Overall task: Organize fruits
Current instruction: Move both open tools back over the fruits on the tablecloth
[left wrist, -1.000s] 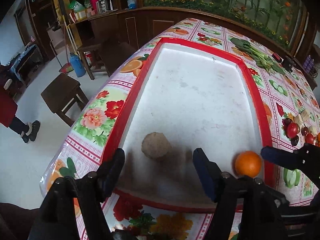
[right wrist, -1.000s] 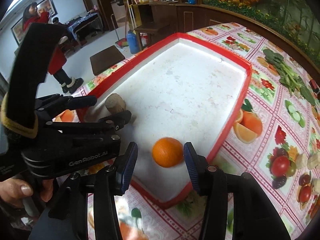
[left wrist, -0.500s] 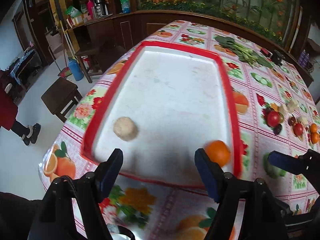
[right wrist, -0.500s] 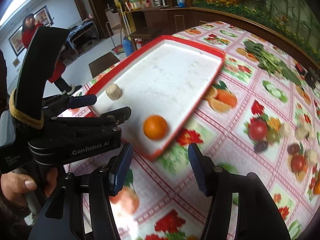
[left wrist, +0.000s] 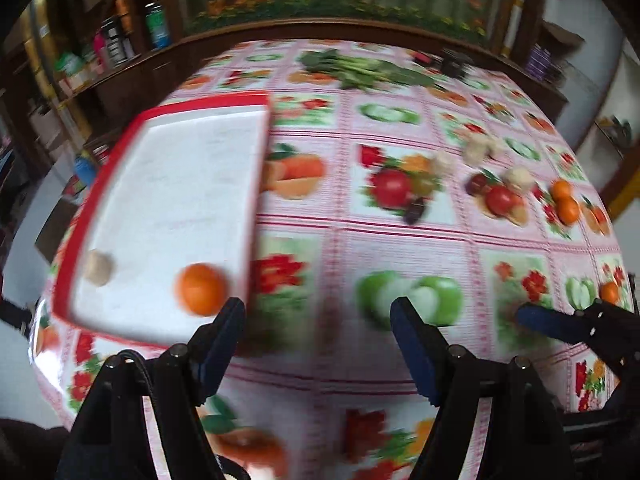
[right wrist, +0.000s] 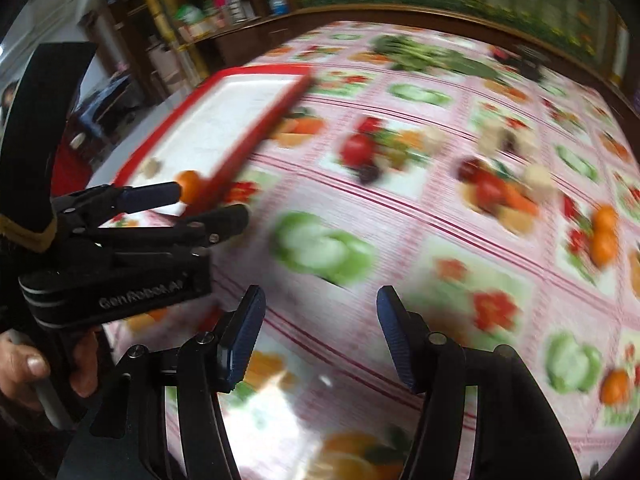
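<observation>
Table under a pink fruit-and-flower print tablecloth [left wrist: 360, 240], dark wood cabinets and a floral mural behind; both views motion-blurred. Red-rimmed white tray [left wrist: 256, 184] at left holds an orange [left wrist: 200, 289] near its right rim and a tan round fruit [left wrist: 98, 267], kind unclear. More loose fruit [left wrist: 564, 200] far right, smeared. Left gripper [left wrist: 318, 336] spread, nothing between. Right gripper [right wrist: 320, 328] jaws just opened, empty, over bare cloth.

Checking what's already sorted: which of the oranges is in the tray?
The lone orange at the near right corner of the red-rimmed tray, beside a tan round fruit. The other oranges lie loose on the tablecloth, far right.
</observation>
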